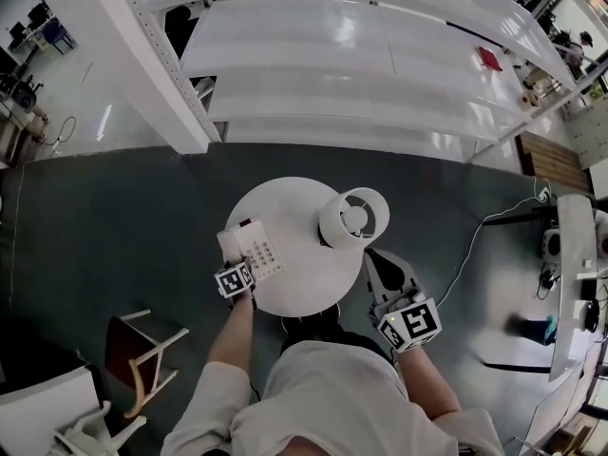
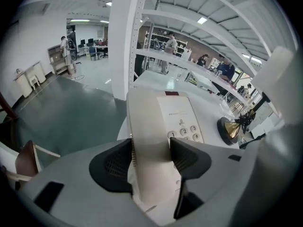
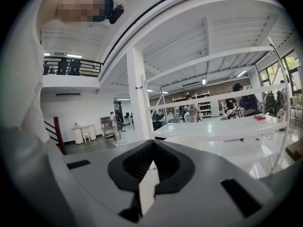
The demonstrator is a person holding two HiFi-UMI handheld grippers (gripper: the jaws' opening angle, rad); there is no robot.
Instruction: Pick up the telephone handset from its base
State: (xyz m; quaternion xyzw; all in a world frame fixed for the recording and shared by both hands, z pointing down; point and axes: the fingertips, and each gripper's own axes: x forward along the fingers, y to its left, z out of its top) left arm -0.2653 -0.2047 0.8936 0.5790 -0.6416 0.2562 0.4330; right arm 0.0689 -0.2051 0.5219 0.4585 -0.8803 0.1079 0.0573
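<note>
The left gripper's (image 2: 150, 151) jaws clamp the handset (image 2: 147, 119) mid-length at the surface's (image 1: 290, 202) left edge. It is likely light, stiff and smooth. The right gripper's (image 3: 151, 163) jaws are closed, empty.

Round white table (image 1: 302, 291) on a dark grey floor (image 1: 114, 236), seen from above. Two things rest on the tabletop. A white telephone (image 1: 255, 253) lies near the left edge, its handset (image 1: 231, 245) along the left side of the keypad. A round white fan (image 1: 353, 217) stands at the right edge, well apart from the telephone. The left gripper view also shows a brass-coloured cone on a dark round foot (image 2: 230, 129) on the tabletop, to the right of the keypad.
</note>
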